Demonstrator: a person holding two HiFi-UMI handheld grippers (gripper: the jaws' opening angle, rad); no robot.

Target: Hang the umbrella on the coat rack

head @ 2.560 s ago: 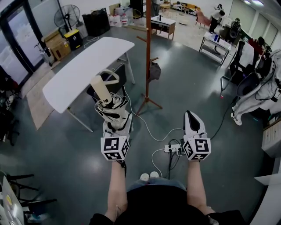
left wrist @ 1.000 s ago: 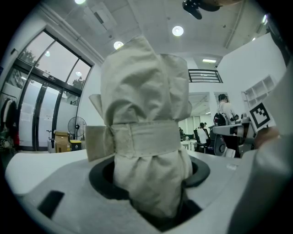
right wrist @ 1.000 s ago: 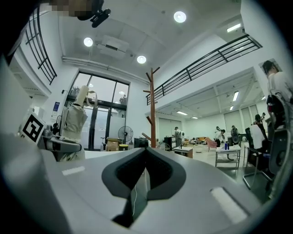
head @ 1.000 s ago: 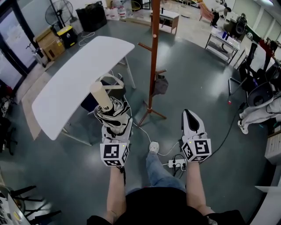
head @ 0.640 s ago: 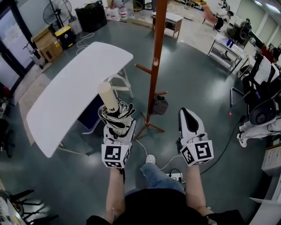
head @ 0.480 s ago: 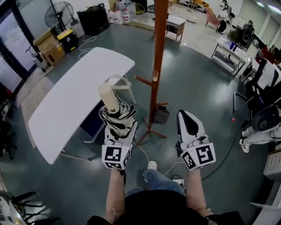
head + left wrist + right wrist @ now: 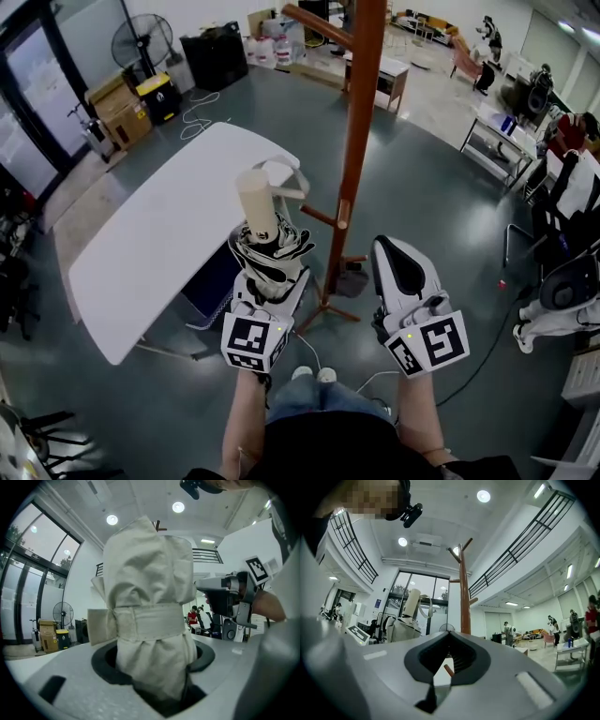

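Cream fabric fills the left gripper view: a folded umbrella (image 7: pixel 150 620) with a cream cover, bound round its middle by a flat cream fastening band (image 7: pixel 140 623), stands upright between the jaws of the left gripper (image 7: pixel 154 686). The jaws are clenched on its lower part, one pad on each side.

From the head view the same umbrella (image 7: pixel 269 248) shows a black-and-white patterned canopy bunched just above the left gripper (image 7: pixel 270 286). A thick cream cylindrical handle rises from the canopy and tilts slightly left, and a pale loop strap (image 7: pixel 284 178) hangs from its top. The umbrella hangs in the air over the near right corner of the long white desk (image 7: pixel 159 244), touching neither the desk nor the rack.

A tall brown wooden coat rack (image 7: pixel 359 141) stands on the dark grey floor (image 7: pixel 450 216), just off the desk's right edge. Its pole passes between the two grippers in the head view. One short lower peg (image 7: pixel 323 217) reaches towards the umbrella's canopy; whether they touch I cannot tell.

The right gripper (image 7: pixel 392 258) is held up to the right of the pole. Its own view shows the jaw tips (image 7: pixel 450 634) closed together with nothing between them, and the rack's pole (image 7: pixel 463 597) beyond.

A black floor fan (image 7: pixel 150 42) and cardboard boxes (image 7: pixel 117 108) stand past the desk's far edge.
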